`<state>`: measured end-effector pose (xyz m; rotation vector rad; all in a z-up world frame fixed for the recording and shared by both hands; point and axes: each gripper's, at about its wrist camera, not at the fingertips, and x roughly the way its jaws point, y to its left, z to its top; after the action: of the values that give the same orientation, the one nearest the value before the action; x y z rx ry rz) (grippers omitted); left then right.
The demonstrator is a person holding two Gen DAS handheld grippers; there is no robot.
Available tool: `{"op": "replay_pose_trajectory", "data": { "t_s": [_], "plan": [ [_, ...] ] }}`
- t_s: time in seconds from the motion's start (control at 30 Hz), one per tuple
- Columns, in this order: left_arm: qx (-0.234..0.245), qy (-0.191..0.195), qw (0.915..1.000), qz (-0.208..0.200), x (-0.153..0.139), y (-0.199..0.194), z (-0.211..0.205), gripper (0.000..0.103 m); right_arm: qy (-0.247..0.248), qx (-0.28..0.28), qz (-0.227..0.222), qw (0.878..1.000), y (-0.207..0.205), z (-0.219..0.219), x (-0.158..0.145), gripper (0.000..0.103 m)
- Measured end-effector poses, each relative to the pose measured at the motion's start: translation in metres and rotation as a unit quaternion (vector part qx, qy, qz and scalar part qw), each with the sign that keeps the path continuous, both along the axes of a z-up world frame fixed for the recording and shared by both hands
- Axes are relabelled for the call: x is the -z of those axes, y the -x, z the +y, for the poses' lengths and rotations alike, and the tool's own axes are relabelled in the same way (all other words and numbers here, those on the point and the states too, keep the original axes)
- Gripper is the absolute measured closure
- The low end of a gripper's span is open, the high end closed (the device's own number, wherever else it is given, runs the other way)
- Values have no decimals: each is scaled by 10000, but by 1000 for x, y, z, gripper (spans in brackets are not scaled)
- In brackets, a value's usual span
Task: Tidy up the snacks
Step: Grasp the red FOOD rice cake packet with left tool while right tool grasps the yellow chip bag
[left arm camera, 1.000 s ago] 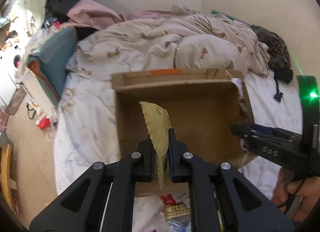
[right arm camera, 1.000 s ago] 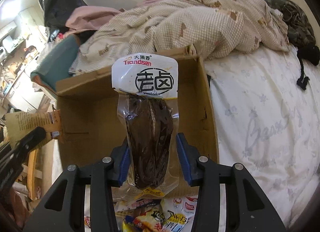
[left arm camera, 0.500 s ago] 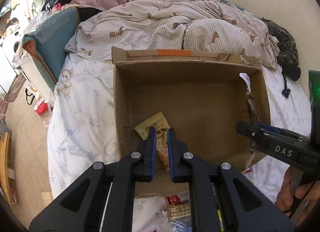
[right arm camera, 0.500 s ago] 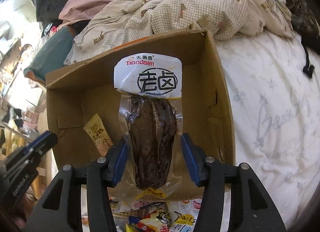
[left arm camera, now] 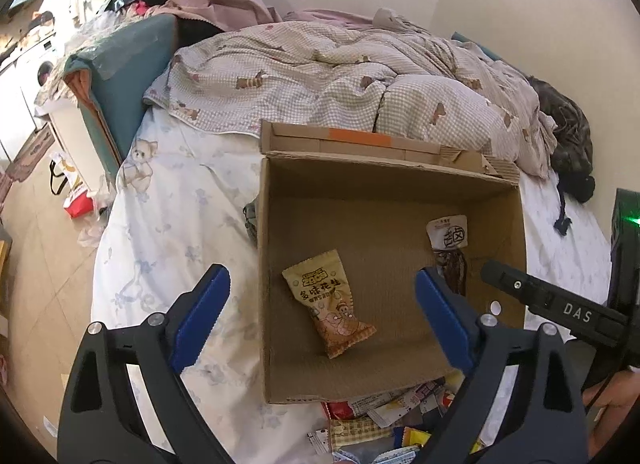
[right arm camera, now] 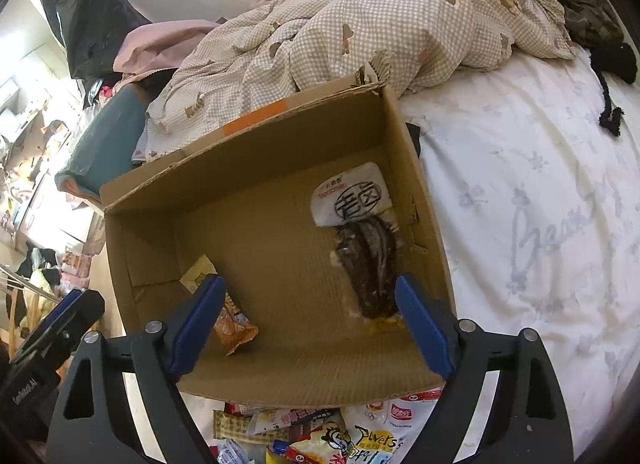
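Note:
An open cardboard box [left arm camera: 360,176] [right arm camera: 248,168] sits on the bed. A yellow peanut snack packet [left arm camera: 332,312] [right arm camera: 232,328] lies on its floor at the left. A clear packet of dark braised meat with a white label [left arm camera: 450,252] [right arm camera: 364,248] lies at the right. My left gripper [left arm camera: 320,324] is open and empty above the box's near left edge. My right gripper [right arm camera: 308,328] is open and empty above the box's near side; its body also shows in the left wrist view [left arm camera: 560,308].
A pile of several loose snack packets [right arm camera: 320,436] [left arm camera: 392,416] lies on the white sheet just in front of the box. A rumpled checked duvet [left arm camera: 340,76] lies behind the box. A dark garment [right arm camera: 600,44] lies at the far right. The floor is off the bed's left edge.
Both grippers opened and let go. The peanut packet and the meat packet dropped from the jaws onto the box floor, and both grippers drew back a little.

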<state>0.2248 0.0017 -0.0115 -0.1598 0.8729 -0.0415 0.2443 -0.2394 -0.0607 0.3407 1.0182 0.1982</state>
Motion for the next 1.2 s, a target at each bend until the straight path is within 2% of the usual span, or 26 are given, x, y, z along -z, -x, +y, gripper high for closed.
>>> {"op": "replay_pose_trajectory", "data": {
  "t_s": [0.3, 0.43, 0.6, 0.87, 0.93, 1.03, 1.1, 1.2],
  "plan": [
    [-15, -45, 10000, -37, -5, 10, 3, 11, -158, -11, -76, 9998, 5, -5, -10, 14],
    [-171, 206, 9996, -38, -11, 20, 12, 11, -161, -58, -73, 9998, 12, -2, -13, 14],
    [-361, 319, 9988, 118, -15, 37, 24, 11, -172, -100, -94, 9998, 29, -1, -22, 14],
    [-570, 248, 9978, 225, -17, 76, 44, 11, -344, -18, -73, 9994, 65, -12, -33, 14],
    [-648, 213, 9972, 309, -14, 83, 49, 11, -390, 12, -23, 9992, 75, -15, -32, 14],
    [-854, 398, 9942, 515, -4, 98, 60, 11, -411, 42, 62, 9991, 91, -20, -30, 14],
    [-964, 508, 9914, 722, 6, 105, 65, 11, -501, 80, 114, 9986, 103, -24, -29, 14],
    [-1043, 454, 9874, 1099, 22, 113, 65, 11, -566, 65, 168, 9982, 118, -26, -28, 14]
  ]
}}
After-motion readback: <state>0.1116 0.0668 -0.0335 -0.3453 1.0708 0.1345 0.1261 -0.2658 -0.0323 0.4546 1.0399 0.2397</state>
